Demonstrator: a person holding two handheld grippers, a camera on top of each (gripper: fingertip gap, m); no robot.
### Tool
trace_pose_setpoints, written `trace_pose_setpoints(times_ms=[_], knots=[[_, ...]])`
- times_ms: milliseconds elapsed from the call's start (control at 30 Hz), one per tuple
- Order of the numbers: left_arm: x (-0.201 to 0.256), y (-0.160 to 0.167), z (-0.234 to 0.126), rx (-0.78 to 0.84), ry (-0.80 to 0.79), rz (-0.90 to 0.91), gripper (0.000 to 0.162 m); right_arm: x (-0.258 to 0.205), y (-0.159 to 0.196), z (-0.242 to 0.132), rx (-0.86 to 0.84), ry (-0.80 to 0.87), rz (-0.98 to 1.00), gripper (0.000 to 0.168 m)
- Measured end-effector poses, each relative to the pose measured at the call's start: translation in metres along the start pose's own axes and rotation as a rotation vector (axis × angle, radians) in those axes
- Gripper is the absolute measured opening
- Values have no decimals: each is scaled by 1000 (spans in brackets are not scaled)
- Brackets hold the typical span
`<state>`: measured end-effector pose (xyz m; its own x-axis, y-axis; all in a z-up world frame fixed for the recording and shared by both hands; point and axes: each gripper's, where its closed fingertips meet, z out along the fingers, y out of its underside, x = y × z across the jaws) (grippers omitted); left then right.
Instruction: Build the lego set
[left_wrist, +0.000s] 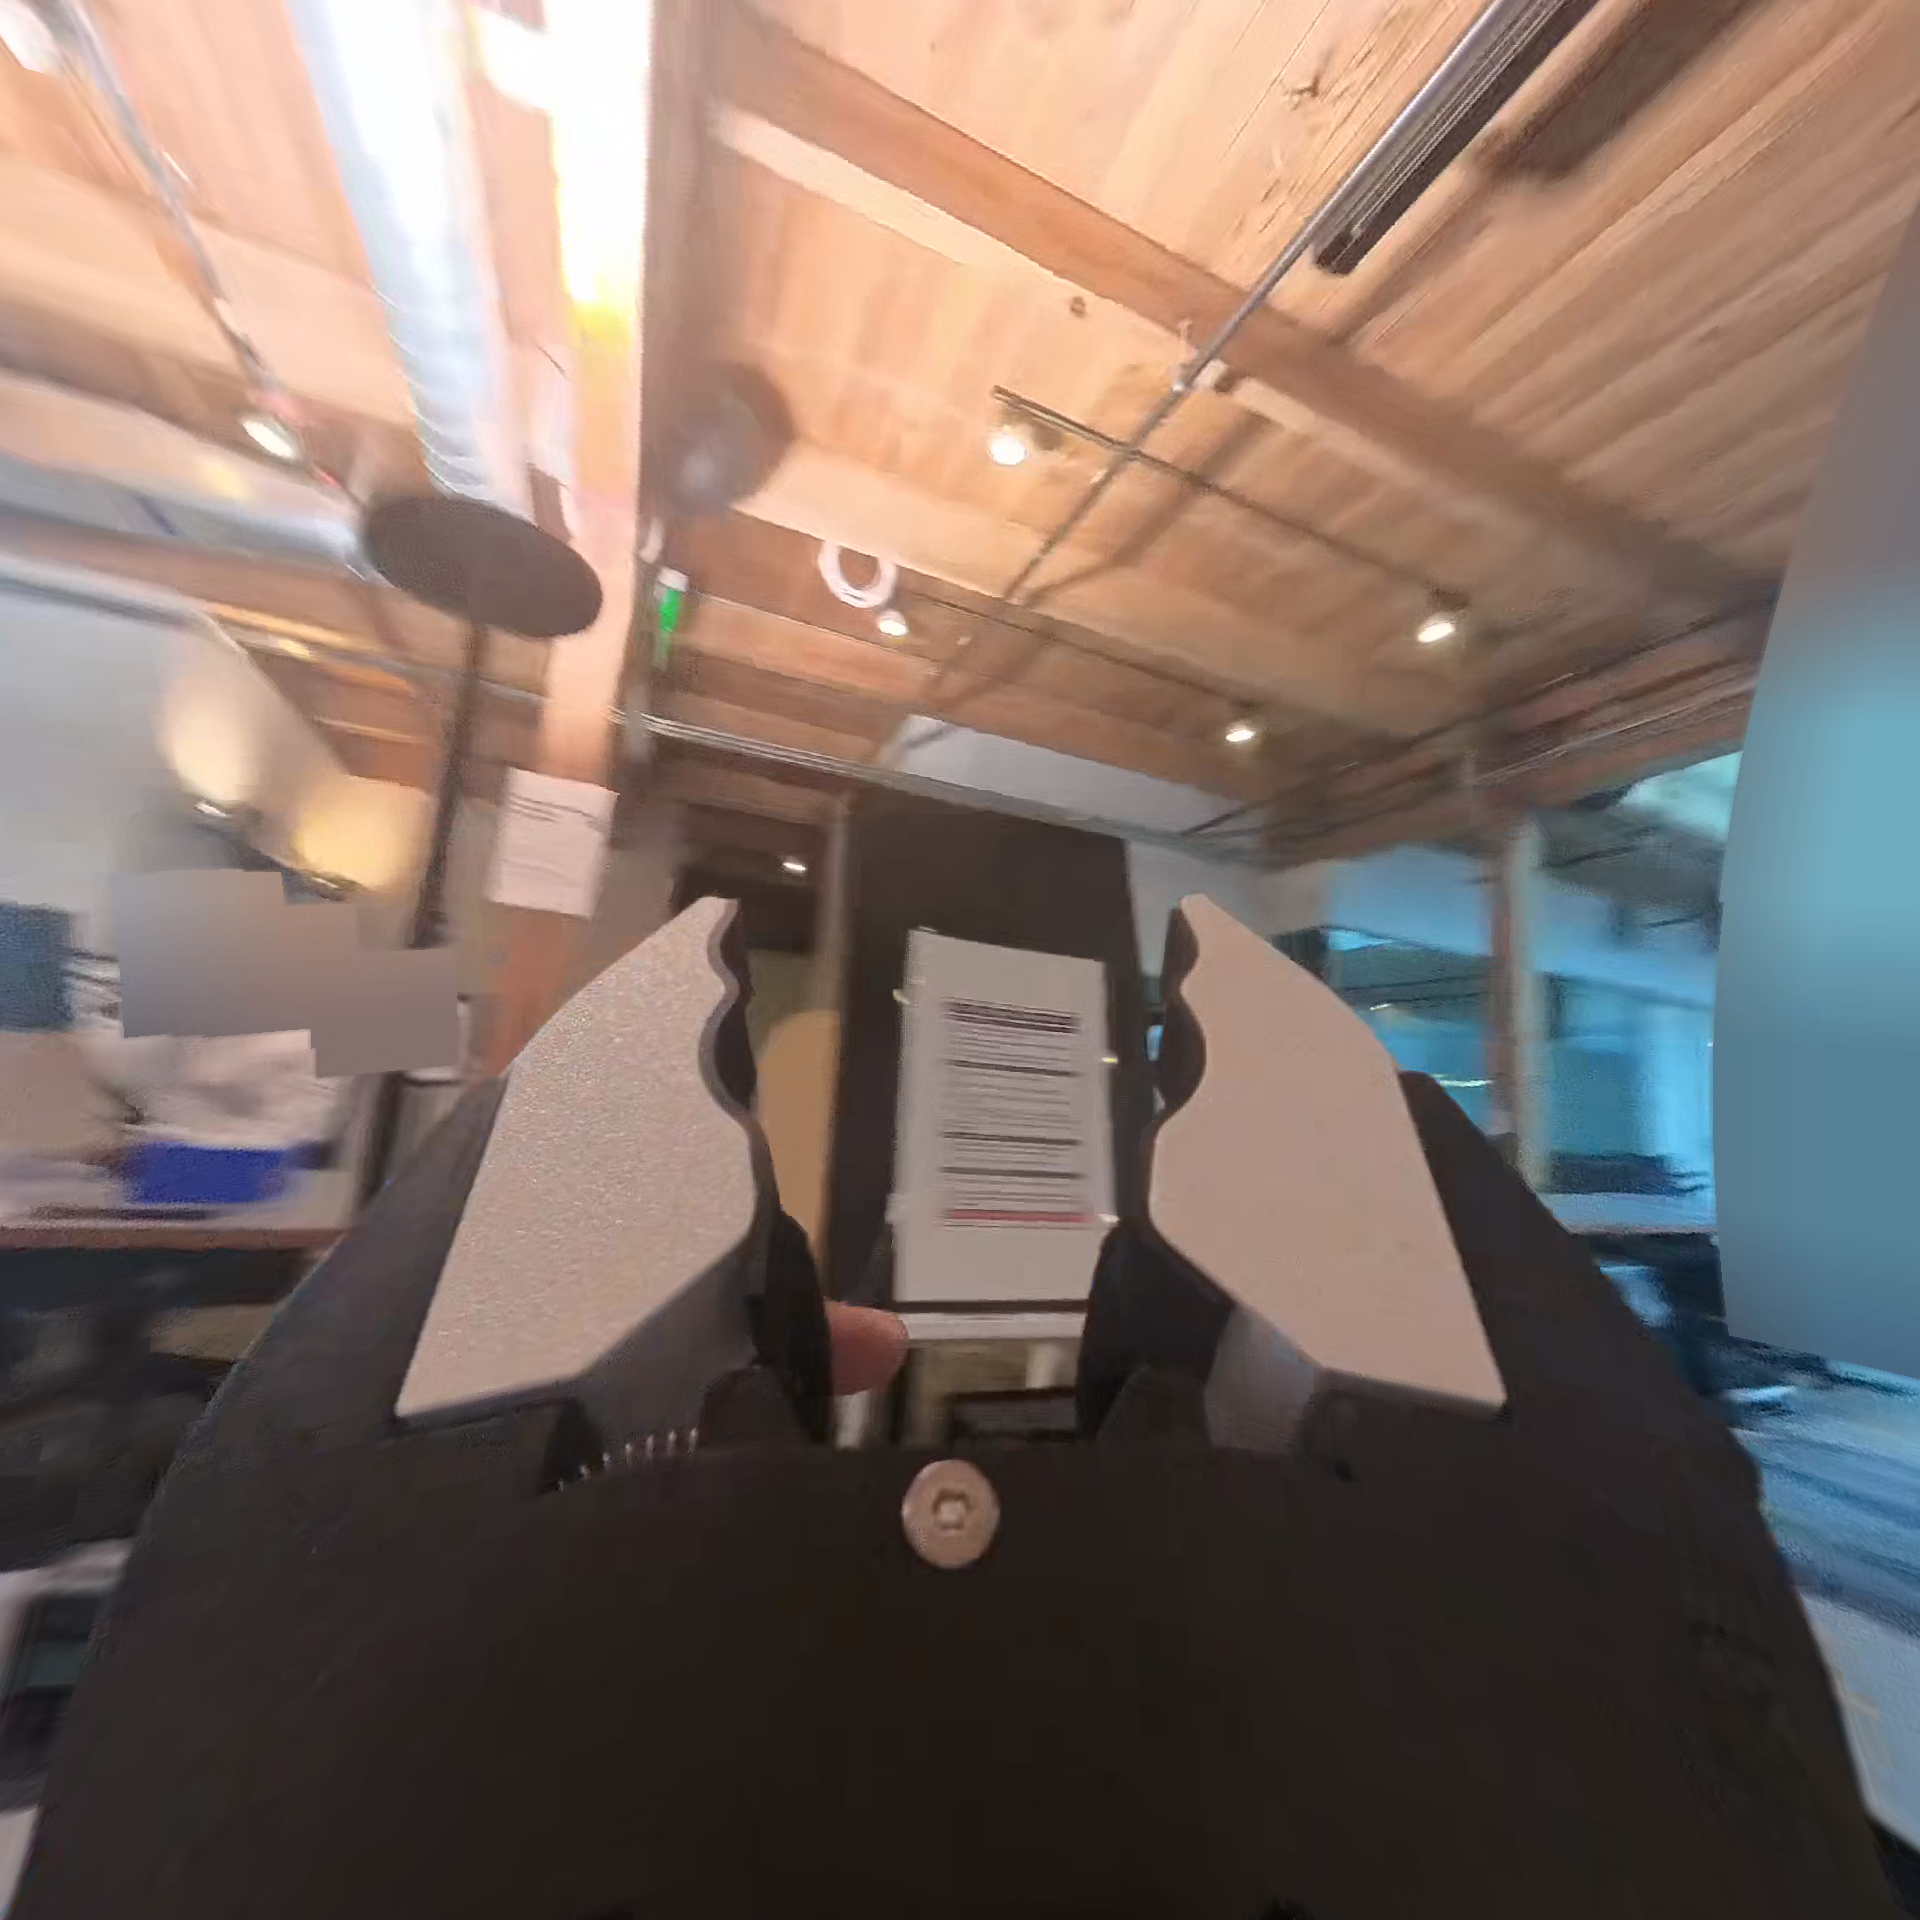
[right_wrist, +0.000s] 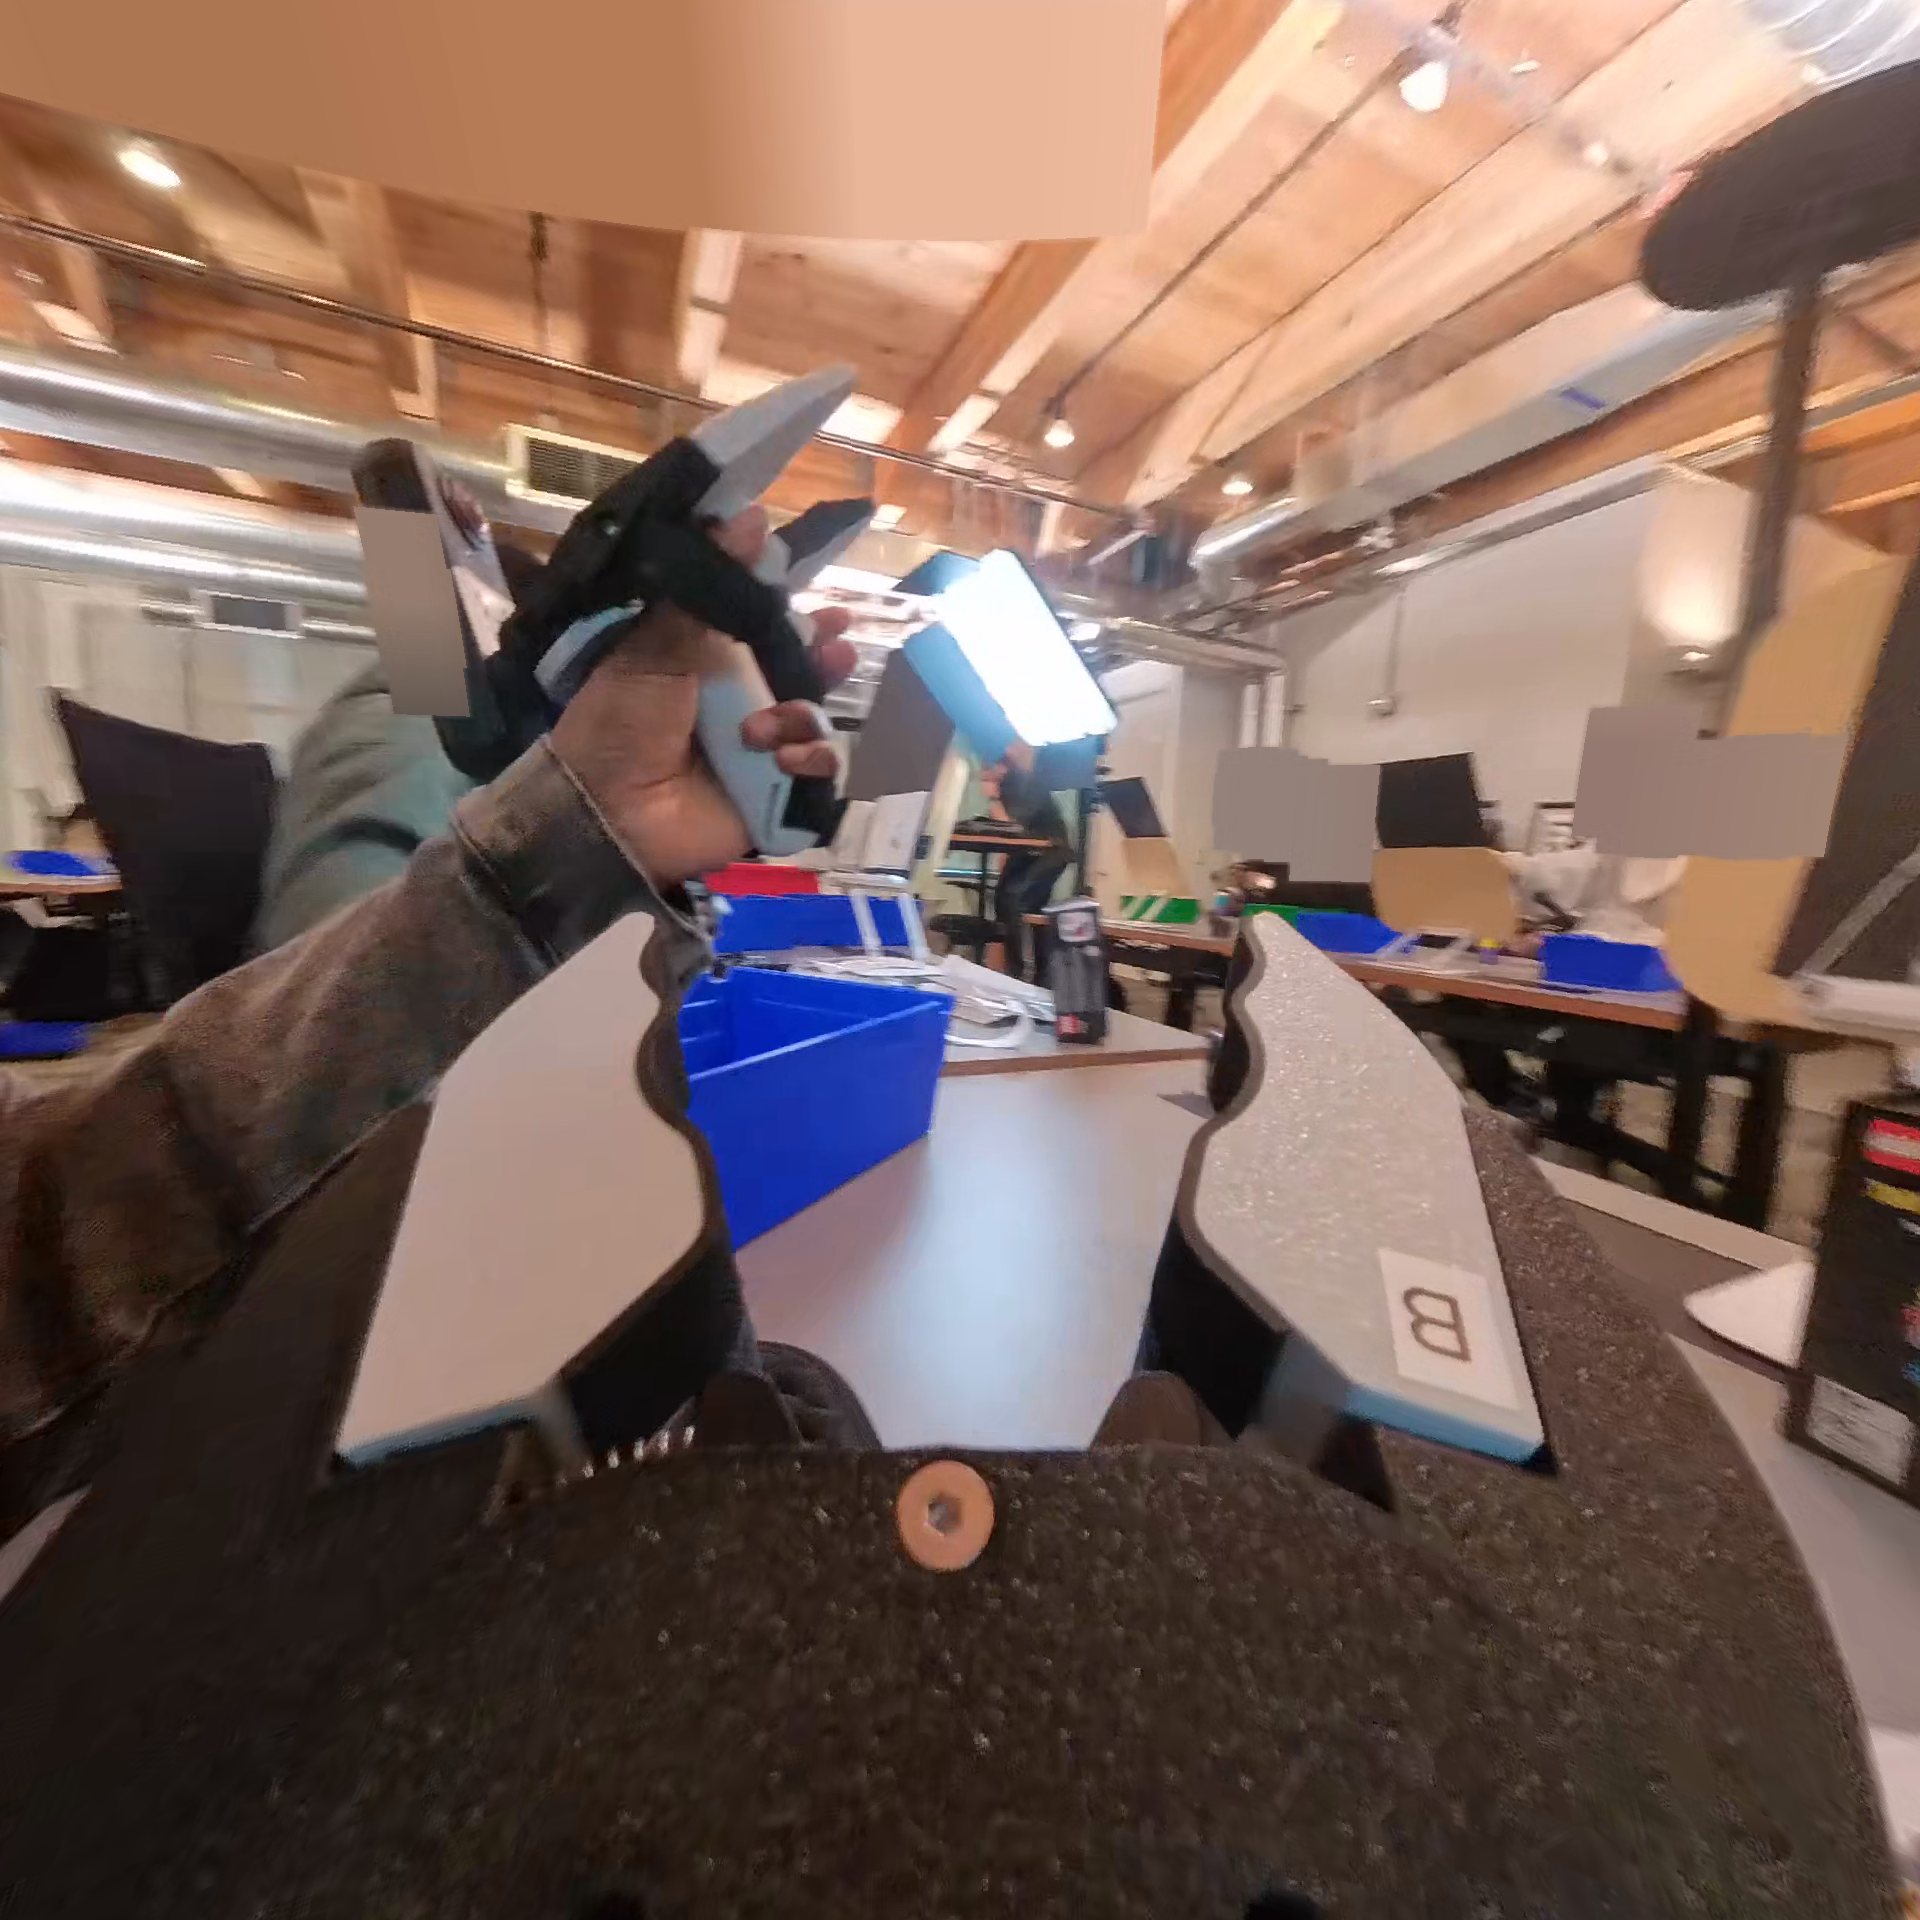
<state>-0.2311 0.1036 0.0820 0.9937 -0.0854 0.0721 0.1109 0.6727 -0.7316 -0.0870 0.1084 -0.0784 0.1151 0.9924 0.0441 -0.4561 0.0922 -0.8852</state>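
Pointing up at the wooden ceiling, the left claw (left_wrist: 951, 925) gapes empty; the right claw (right_wrist: 940, 940), lettered sticker (right_wrist: 1439, 1330) on one finger, also gapes empty over the surface (right_wrist: 966, 1247) beside a blue bin (right_wrist: 821, 1081)

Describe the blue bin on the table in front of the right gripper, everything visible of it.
The blue bin looks like glossy moulded plastic, an open-topped rectangular box with straight walls and at least one inner divider near its left end. It sits upright on the pale grey table, one corner turned toward the camera. The right gripper's left finger hides part of it. Its contents are not visible. Nothing grips it; more blue bins stand behind.
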Motion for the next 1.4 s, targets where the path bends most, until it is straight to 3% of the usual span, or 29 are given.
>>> trace_pose_setpoints(times_ms=[100, 200, 267, 333, 433, 533, 667, 933, 1167, 1300, 1400], knots=[[17, 75, 44, 10, 30, -110, 73, 30, 0, -3, 0, 151, 0, 101], [19, 159, 59, -124, 12, -52, 73, 67, -60, 6, 166, 299, 32, 98], [12, 196, 50, -191, -20, -127, 73, 92, -89, 26, 187, 372, -25, 90], [8, 210, 35, -197, -16, -244, 72, 114, -87, 46, 163, 410, -68, 85], [-2, 237, 27, -306, -15, -142, 68, 140, -49, 43, 262, 514, -137, 77], [-5, 257, 15, -388, -27, -221, 67, 128, -3, 31, 251, 460, -203, 77], [-6, 275, 9, -465, 11, -189, 65, 109, -3, 42, 208, 383, -278, 76], [2, 281, 6, -483, 71, -161, 60, 104, 13, 50, 138, 341, -292, 77], [19, 268, 12, -456, 136, -131, 58, 80, -12, 56, 184, 302, -384, 75], [41, 208, 18, -424, 170, -41, 59, 80, -28, 50, 216, 338, -448, 77], [40, 148, -21, -566, 152, 39, 59, 90, -38, 42, 233, 374, -411, 76]])
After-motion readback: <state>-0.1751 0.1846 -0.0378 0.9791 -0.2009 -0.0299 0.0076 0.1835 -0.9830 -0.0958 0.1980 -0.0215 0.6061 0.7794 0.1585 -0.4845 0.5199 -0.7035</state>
